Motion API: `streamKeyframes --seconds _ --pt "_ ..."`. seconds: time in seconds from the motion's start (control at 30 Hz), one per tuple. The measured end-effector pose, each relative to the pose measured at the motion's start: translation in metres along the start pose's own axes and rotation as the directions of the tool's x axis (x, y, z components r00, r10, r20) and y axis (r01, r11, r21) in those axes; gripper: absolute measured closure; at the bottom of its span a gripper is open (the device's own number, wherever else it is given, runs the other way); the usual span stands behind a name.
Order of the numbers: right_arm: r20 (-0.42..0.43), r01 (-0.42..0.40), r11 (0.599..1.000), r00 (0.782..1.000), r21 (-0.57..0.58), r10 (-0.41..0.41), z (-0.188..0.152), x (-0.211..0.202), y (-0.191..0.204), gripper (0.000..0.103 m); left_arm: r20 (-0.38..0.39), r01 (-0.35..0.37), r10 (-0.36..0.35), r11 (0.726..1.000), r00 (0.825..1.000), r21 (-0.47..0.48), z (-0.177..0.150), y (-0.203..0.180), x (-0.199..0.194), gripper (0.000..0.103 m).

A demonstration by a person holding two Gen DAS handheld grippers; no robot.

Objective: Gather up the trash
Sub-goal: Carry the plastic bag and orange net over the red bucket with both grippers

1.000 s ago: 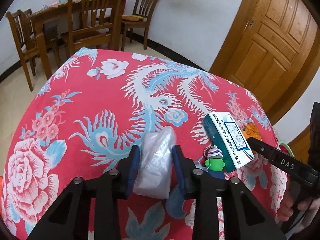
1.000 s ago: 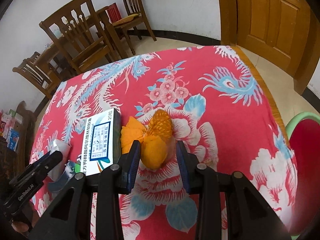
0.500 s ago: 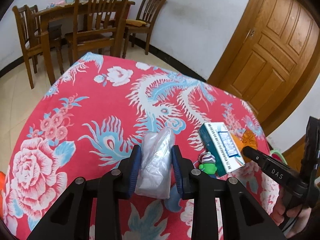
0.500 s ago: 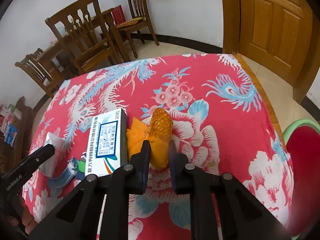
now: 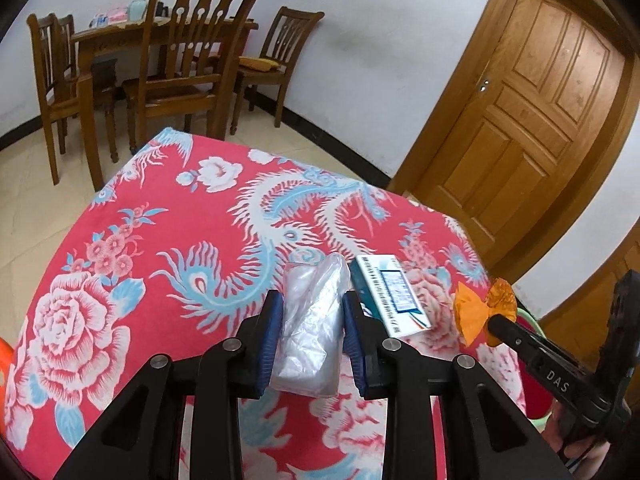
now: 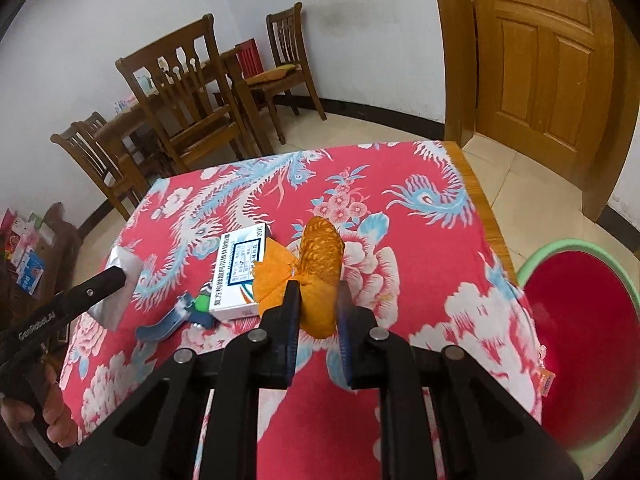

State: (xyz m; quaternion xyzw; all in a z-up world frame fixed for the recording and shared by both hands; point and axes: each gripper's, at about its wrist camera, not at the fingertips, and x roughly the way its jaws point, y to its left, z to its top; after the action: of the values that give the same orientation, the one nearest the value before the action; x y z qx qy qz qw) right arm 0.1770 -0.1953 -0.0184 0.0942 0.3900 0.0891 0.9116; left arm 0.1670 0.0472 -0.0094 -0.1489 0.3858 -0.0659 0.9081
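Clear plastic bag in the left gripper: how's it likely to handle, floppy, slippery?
Likely floppy: the clear plastic bag is crumpled and creased between the left gripper pads. Probably light, since it looks thin and see-through. Possibly slippery: the film is glossy, so it may slide out.

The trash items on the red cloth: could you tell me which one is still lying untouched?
The white-and-teal box; the clear plastic bag and the orange wrapper are each clamped in a gripper.

One clear bag (image 5: pixel 310 320), one orange wrapper (image 6: pixel 320 276), one box (image 6: pixel 240 276), four chairs (image 5: pixel 192 60).
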Motion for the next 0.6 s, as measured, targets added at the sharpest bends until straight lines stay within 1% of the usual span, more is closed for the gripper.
streamKeyframes --seconds 0.27,0.6 --pt "0.054 -0.018 0.999 0.998 0.034 0.016 -0.006 -0.034 -0.01 0.084 0.009 0.029 -0.029 0.999 1.0 0.018 -0.004 -0.018 -0.011 0.072" --pt "0.092 -0.015 0.994 0.996 0.105 0.005 -0.023 -0.066 -0.033 0.084 0.006 0.064 -0.064 0.996 0.998 0.056 -0.012 -0.044 -0.017 0.072"
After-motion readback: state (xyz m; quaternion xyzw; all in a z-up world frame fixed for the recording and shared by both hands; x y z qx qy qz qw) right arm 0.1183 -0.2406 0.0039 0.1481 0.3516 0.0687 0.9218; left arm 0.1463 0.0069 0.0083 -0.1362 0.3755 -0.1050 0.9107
